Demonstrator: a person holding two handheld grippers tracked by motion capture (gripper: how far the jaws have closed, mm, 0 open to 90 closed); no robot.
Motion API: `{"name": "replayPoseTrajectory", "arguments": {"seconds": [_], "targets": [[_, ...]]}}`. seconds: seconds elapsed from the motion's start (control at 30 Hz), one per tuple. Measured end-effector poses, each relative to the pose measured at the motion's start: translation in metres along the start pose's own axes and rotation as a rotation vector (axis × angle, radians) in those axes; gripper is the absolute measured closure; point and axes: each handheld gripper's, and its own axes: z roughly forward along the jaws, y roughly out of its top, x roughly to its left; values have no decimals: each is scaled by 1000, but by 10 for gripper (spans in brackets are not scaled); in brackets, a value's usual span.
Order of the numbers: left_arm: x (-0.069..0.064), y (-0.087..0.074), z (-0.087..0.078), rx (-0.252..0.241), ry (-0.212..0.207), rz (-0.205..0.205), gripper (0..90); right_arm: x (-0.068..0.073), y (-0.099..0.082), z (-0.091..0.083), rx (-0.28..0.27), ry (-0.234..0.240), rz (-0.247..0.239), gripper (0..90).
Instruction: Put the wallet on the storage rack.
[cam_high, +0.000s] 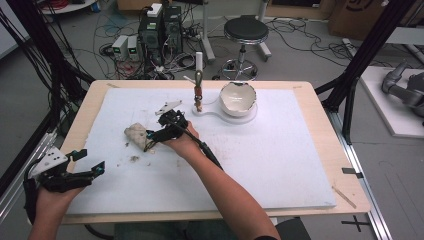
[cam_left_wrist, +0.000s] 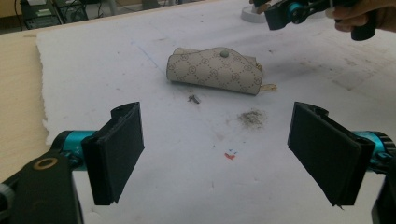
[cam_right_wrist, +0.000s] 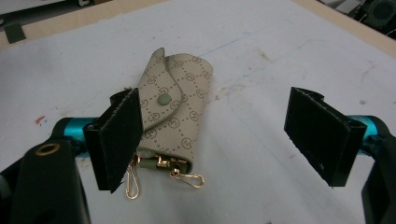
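Note:
A beige patterned key pouch (cam_high: 136, 133) lies on the white mat, its flap snapped shut with a green stud. Gold clasps (cam_right_wrist: 180, 176) stick out of its near end in the right gripper view. My right gripper (cam_high: 159, 136) is open right beside the pouch (cam_right_wrist: 175, 109), with its left jaw over the pouch's edge and the right jaw well clear. My left gripper (cam_high: 90, 169) hovers open near the table's front left corner. In the left gripper view the pouch (cam_left_wrist: 215, 70) lies ahead between the wide-spread jaws, with the right gripper (cam_left_wrist: 299, 11) beyond it.
A white bowl (cam_high: 238, 98) sits on a white stand base (cam_high: 215, 114) at the back, next to an upright post with a small clamp (cam_high: 198, 92). Dirt specks (cam_left_wrist: 252, 117) mark the mat (cam_high: 280, 165). Beyond the table stand a stool (cam_high: 245, 31) and computers (cam_high: 160, 30).

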Motion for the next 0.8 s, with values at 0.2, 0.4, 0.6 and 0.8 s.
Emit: {"name": "replayPoseTrajectory", "arguments": {"seconds": [0.2, 0.4, 0.6, 0.8], "targets": [[0, 0, 2, 2, -3, 2, 183, 6, -4, 19, 37, 8, 7, 195], [0, 1, 4, 8, -4, 7, 183, 16, -5, 33, 53, 11, -3, 188], [1, 0, 3, 4, -3, 2, 183, 24, -7, 45, 71, 28, 1, 178], [1, 1, 3, 4, -4, 4, 183, 33, -12, 57, 128, 34, -9, 177]]}}
